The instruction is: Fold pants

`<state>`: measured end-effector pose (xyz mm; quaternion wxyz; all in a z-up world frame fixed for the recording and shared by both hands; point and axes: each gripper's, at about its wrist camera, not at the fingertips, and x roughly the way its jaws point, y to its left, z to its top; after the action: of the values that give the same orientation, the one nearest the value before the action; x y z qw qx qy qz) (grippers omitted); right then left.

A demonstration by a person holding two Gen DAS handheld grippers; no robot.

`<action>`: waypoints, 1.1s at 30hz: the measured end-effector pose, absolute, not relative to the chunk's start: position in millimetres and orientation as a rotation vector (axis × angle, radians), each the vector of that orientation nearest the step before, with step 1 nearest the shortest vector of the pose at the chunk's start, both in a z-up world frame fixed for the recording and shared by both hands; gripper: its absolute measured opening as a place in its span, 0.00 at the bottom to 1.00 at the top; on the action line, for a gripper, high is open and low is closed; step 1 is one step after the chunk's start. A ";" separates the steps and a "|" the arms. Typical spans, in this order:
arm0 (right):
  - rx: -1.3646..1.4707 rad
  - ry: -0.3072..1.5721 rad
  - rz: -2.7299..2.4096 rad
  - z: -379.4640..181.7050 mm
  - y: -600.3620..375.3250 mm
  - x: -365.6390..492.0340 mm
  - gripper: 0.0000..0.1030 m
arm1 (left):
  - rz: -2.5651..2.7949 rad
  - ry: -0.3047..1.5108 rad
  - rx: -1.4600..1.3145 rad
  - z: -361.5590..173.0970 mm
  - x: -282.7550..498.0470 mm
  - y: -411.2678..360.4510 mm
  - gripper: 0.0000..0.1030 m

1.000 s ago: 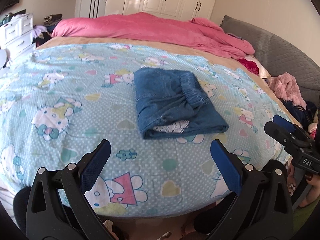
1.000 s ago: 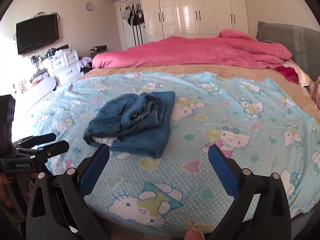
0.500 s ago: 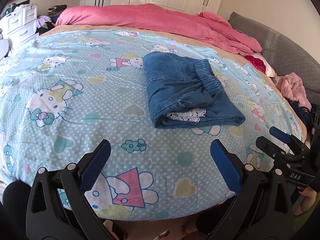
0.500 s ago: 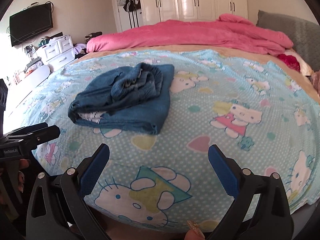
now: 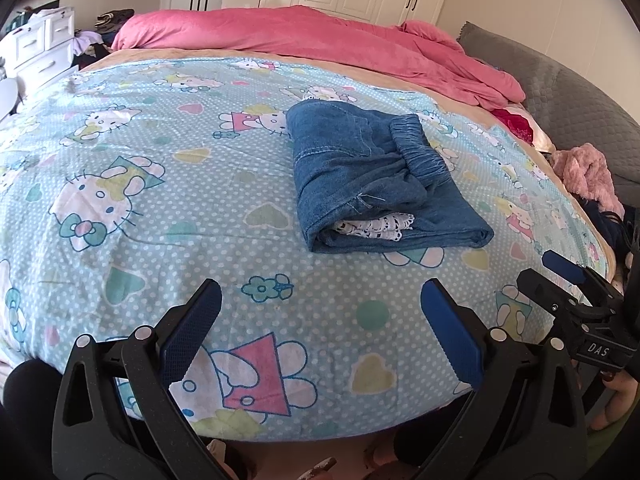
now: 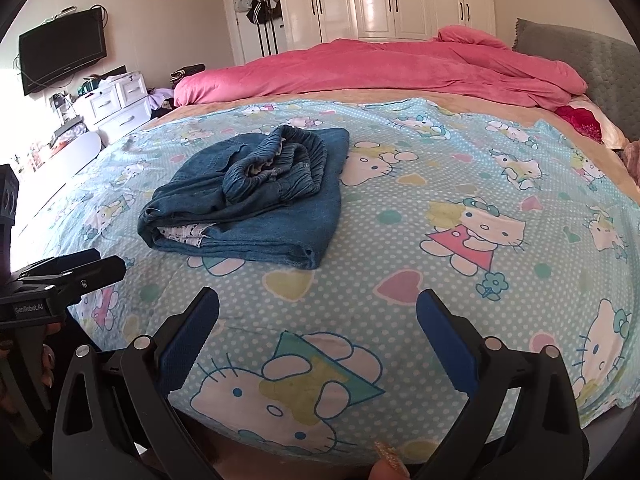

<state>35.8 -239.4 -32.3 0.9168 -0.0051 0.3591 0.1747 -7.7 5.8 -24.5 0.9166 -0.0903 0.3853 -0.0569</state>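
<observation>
We see folded blue denim pants (image 5: 376,184) mid-bed on the cartoon-print sheet (image 5: 160,208); left claw (image 5: 320,322) and right claw (image 6: 318,320) gape empty at the near edge.

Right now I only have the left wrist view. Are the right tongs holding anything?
Observer: No. In the right wrist view, the right tongs are open over the sheet, clear of the pants.
Operator: Does the waistband lie flat on that side?
Observer: No. From there the waistband is bunched on top of the fold and gapes open.
</observation>
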 end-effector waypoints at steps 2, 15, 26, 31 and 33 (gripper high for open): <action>-0.010 0.737 0.359 -31.7 -239.4 35.2 0.96 | -0.113 0.792 -0.183 -23.7 -8.0 6.3 0.91; -0.010 0.736 0.349 -28.9 -240.6 33.5 0.96 | -0.098 0.795 -0.179 -22.1 -8.4 7.4 0.91; -0.009 0.739 0.342 -27.6 -241.7 33.5 0.96 | -0.102 0.800 -0.180 -22.2 -9.5 8.0 0.91; -0.007 0.741 0.341 -28.0 -241.9 34.1 0.96 | -0.102 0.802 -0.179 -22.7 -8.7 8.2 0.91; -0.008 0.742 0.340 -28.0 -242.1 34.3 0.96 | -0.102 0.802 -0.181 -22.7 -8.9 8.3 0.91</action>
<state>34.3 -242.2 -28.0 0.9179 -0.0036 0.3607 0.1655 -8.9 8.3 -22.7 0.9154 -0.0879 0.3897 -0.0495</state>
